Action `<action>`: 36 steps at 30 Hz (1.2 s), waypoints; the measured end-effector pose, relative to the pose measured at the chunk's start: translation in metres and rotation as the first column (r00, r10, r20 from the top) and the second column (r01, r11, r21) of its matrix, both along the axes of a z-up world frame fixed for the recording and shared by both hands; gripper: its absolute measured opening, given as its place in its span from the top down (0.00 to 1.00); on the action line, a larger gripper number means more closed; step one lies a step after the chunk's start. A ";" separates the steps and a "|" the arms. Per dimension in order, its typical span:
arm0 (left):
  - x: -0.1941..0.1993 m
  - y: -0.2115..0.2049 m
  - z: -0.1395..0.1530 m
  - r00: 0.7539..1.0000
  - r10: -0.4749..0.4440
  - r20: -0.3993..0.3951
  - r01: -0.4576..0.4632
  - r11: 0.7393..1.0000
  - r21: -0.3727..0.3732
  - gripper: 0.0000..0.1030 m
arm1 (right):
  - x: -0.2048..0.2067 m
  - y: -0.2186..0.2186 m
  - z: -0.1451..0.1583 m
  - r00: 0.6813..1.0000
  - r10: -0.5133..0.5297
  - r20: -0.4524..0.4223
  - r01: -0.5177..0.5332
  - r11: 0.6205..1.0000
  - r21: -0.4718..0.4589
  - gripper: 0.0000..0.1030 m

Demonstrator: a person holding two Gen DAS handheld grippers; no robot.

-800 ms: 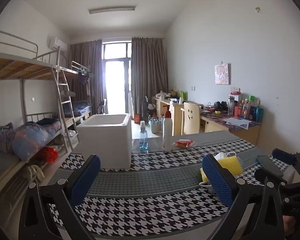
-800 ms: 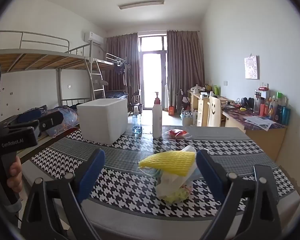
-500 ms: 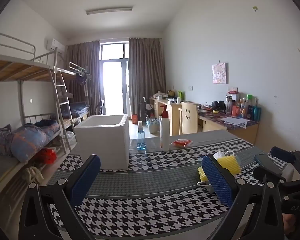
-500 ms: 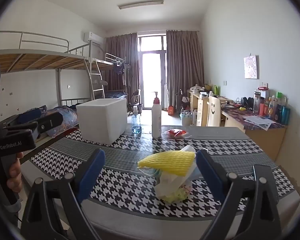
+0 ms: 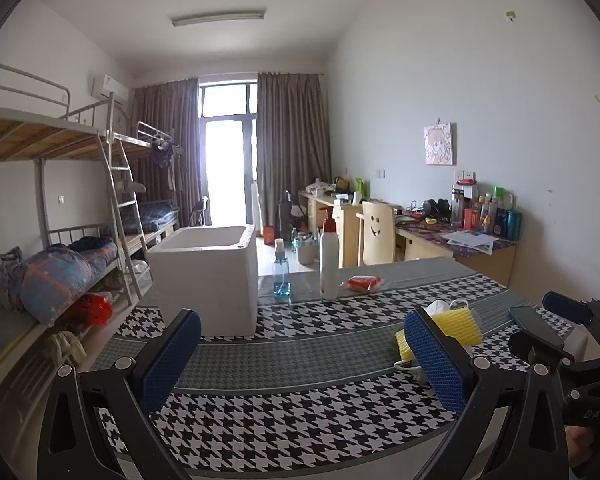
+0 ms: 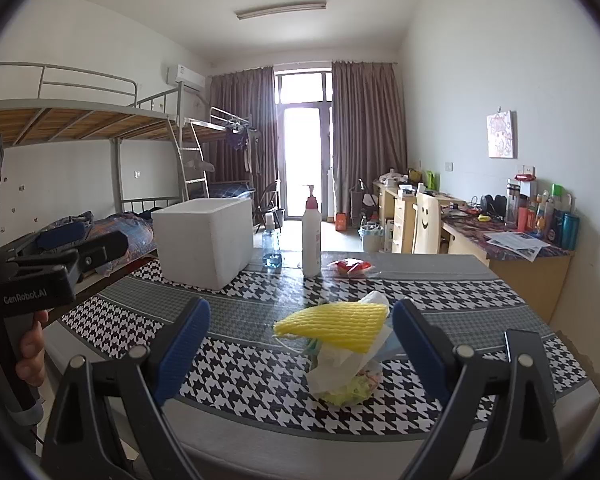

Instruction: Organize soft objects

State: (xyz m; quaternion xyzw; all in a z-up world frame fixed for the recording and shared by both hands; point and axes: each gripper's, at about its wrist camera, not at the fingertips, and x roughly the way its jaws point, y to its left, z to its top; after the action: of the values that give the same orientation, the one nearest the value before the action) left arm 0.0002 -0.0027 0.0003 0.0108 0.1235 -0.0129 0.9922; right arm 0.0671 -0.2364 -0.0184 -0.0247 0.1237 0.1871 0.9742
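Note:
A pile of soft things lies on the houndstooth table (image 6: pixel 240 360): a yellow foam net sleeve (image 6: pixel 336 324) on top of white tissue (image 6: pixel 340 364) and a greenish bundle (image 6: pixel 350 390). My right gripper (image 6: pixel 300 344) is open and empty, with the pile between and just beyond its fingers. My left gripper (image 5: pixel 300 356) is open and empty over the table's near edge; the yellow sleeve (image 5: pixel 460 326) sits behind its right finger (image 5: pixel 436 356). An open white foam box (image 5: pixel 210 276) stands at the table's far left, also in the right wrist view (image 6: pixel 204 240).
A white pump bottle (image 6: pixel 311 236), a small blue spray bottle (image 6: pixel 271 246) and a red packet (image 6: pixel 350 266) stand along the table's far edge. Bunk beds (image 5: pixel 60 240) line the left wall, and desks with a smiley chair (image 5: pixel 376 236) line the right.
The left wrist view has shifted slightly left and lower against the room. The right gripper and the pile have hardly moved. Both grippers stay open.

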 end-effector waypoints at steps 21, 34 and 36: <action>0.006 0.000 -0.004 1.000 0.005 -0.008 -0.005 1.000 -0.004 0.01 | 0.010 0.001 -0.004 1.000 -0.009 -0.020 0.009 1.000 -0.008 0.08; 0.016 0.000 -0.007 0.999 -0.013 -0.037 0.013 1.000 0.000 0.01 | 0.017 0.004 -0.004 0.999 -0.015 -0.038 0.014 1.000 -0.020 0.08; 0.017 0.002 -0.007 0.999 -0.009 -0.037 0.009 1.000 -0.002 0.01 | 0.019 0.004 -0.004 0.999 -0.016 -0.041 0.015 1.000 -0.021 0.08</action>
State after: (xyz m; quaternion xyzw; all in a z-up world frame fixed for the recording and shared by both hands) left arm 0.0171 -0.0012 -0.0063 0.0104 0.1418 -0.0176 0.9897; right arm 0.0865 -0.2321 -0.0223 -0.0297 0.1456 0.1786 0.9726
